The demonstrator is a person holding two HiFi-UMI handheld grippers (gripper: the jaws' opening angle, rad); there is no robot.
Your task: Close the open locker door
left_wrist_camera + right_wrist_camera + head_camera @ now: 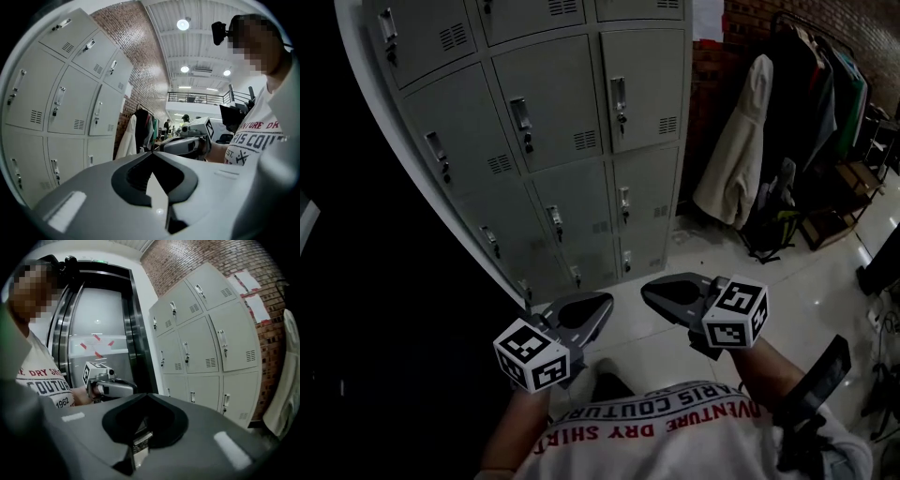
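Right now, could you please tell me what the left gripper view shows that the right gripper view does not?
Only the left gripper view: ceiling lights, a railed balcony and the right gripper. Only the right gripper view: a steel-framed door, papers on the brick wall and the left gripper. Both: the grey lockers, all visibly shut, and a white coat.

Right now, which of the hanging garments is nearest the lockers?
The cream coat, hanging alone against the brick wall right beside the lockers; the darker garments hang further right.
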